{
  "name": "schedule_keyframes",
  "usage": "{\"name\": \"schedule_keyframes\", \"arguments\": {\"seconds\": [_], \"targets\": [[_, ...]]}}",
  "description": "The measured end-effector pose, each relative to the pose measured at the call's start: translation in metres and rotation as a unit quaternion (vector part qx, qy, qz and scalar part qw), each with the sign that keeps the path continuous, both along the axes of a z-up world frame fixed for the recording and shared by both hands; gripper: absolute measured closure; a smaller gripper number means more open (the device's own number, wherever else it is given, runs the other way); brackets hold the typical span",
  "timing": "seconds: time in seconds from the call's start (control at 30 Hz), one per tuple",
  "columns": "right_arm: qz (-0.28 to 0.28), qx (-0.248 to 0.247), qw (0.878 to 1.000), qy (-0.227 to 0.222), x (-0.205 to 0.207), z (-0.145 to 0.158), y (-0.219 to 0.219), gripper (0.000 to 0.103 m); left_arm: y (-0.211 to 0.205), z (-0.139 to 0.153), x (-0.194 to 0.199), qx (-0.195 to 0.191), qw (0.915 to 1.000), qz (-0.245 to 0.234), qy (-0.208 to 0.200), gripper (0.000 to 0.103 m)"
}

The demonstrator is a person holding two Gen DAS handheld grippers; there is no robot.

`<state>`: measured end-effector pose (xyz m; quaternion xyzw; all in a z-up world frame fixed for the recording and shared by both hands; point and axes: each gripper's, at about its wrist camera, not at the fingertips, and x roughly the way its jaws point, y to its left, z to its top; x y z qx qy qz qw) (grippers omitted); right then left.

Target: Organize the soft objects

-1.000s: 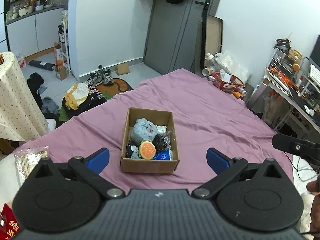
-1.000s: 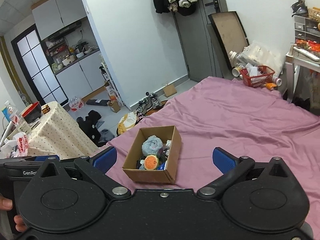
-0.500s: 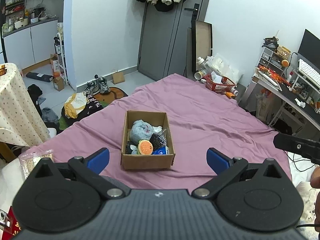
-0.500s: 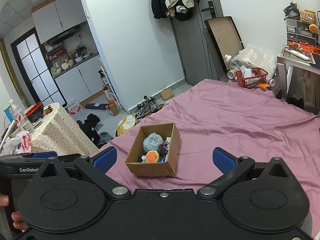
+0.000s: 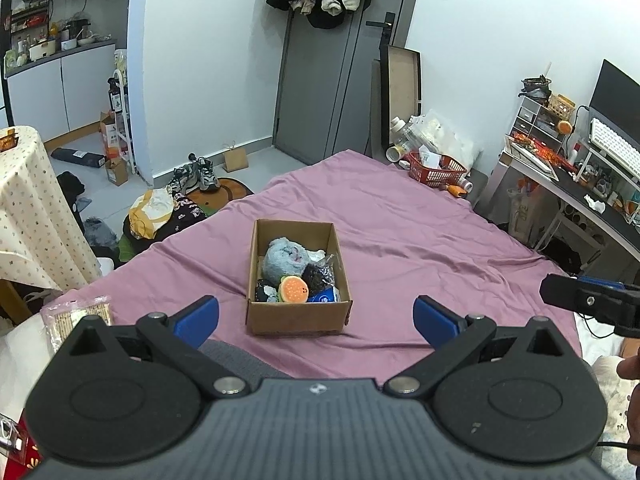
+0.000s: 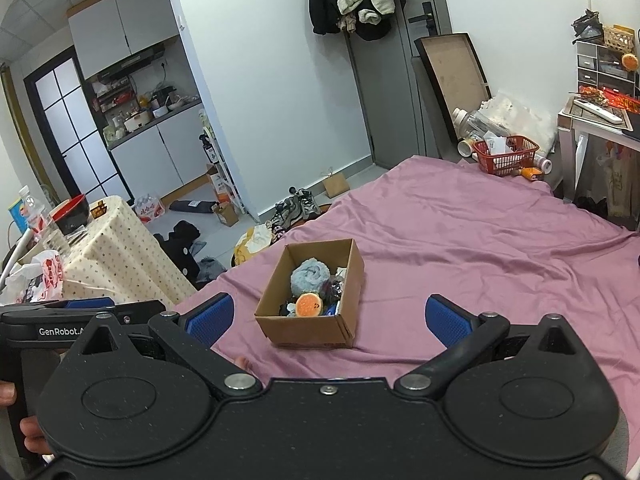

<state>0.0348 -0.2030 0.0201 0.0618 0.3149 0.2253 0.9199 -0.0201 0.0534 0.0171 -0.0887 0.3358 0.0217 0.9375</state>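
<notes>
Cardboard box (image 5: 298, 276) of soft toys on purple bedspread (image 5: 420, 240), dead ahead between spread fingers of left gripper (image 5: 316, 314). Right gripper (image 6: 330, 316) also released, empty; box ahead-left. Neither clearly nearer.

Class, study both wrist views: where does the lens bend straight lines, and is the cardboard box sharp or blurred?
Left wrist view: the door and walls bow outward toward the edges, corners go dark; the cardboard box is sharp. Right wrist view: same fisheye curving, strongest at the cabinets; the box stays crisp under even light.
</notes>
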Motion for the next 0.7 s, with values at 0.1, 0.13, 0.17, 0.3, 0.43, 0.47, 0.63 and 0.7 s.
{"name": "schedule_keyframes", "arguments": {"seconds": [0.1,0.13,0.17,0.3,0.43,0.47,0.63,0.7], "targets": [[0.0,-0.001,1.0,0.001,0.001,-0.001,0.0,0.0,0.003,-0.002,0.0,-0.003,1.0,0.002,0.001,0.001],[-0.001,-0.001,1.0,0.001,0.002,-0.002,0.0,0.0,0.004,-0.002,0.0,-0.004,1.0,0.002,0.001,0.001],[-0.001,-0.001,1.0,0.002,0.001,-0.003,0.001,0.0,0.004,-0.002,0.0,-0.005,1.0,0.001,0.002,0.001],[-0.003,-0.007,1.0,0.002,0.002,-0.006,0.002,0.0,0.006,-0.004,0.0,-0.004,1.0,0.003,0.003,0.001],[-0.007,-0.009,1.0,0.004,0.003,-0.008,0.003,0.0,0.007,-0.007,0.003,-0.006,0.9999,0.002,0.008,0.001],[-0.008,-0.009,1.0,0.003,0.003,-0.008,0.003,0.0,0.007,-0.008,0.004,-0.005,0.9999,0.003,0.009,0.001],[-0.017,-0.009,1.0,0.003,0.004,-0.01,0.001,0.0,0.007,-0.01,0.006,-0.004,0.9999,0.002,0.013,0.001],[-0.018,-0.009,1.0,0.004,0.004,-0.01,0.0,0.0,0.008,-0.011,0.006,-0.004,0.9999,0.002,0.013,0.001]]}}
